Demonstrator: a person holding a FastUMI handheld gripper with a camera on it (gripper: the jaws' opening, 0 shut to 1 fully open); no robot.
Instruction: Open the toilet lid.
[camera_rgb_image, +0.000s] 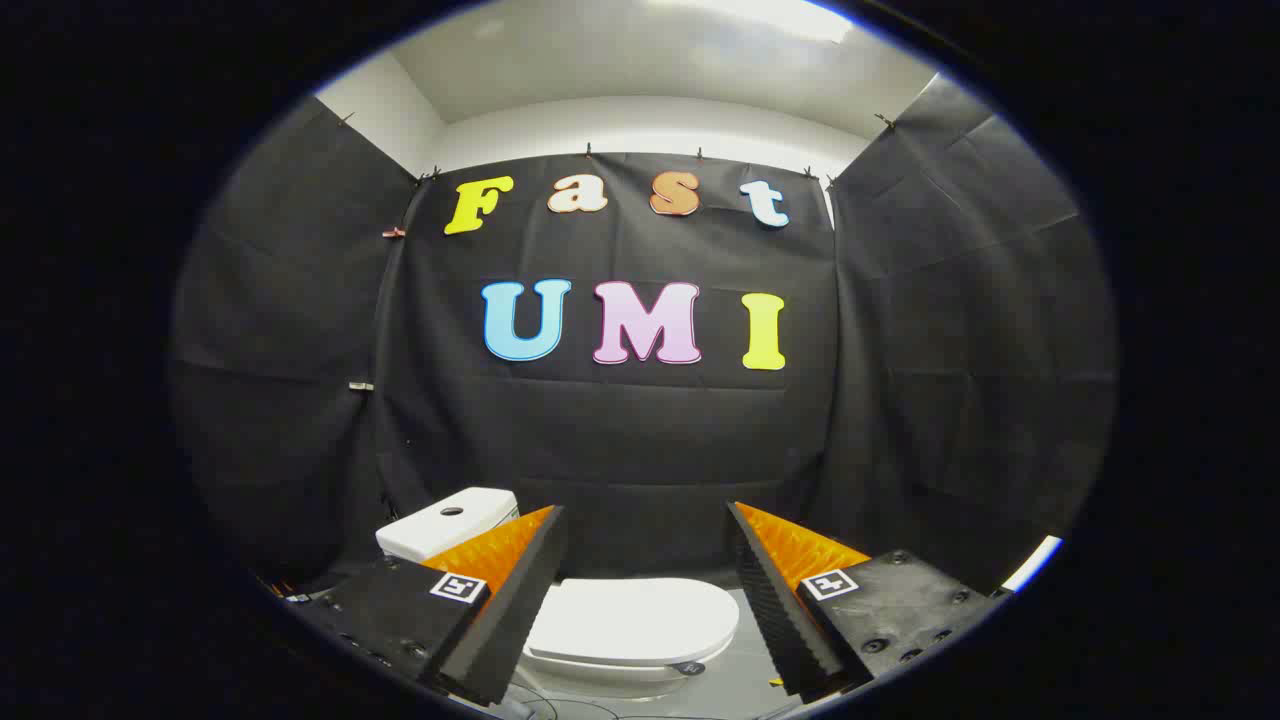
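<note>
The camera rides on the gripper (645, 525), looking forward along its two parted fingers (520, 580); it sits above and somewhat back from the toilet (630, 625), facing level toward the booth's cloth wall (620, 440); the ceiling (640, 60) shows overhead, the closed lid (630, 618) low between the fingers.

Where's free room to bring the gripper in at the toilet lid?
The gripper is open, fingers spread wide, with the closed toilet lid between and beyond them. Free: the grey floor bordering the lid's front edge, and the gap between lid and black cloth wall. Crowded: the tank side, tight against the cloth.
</note>
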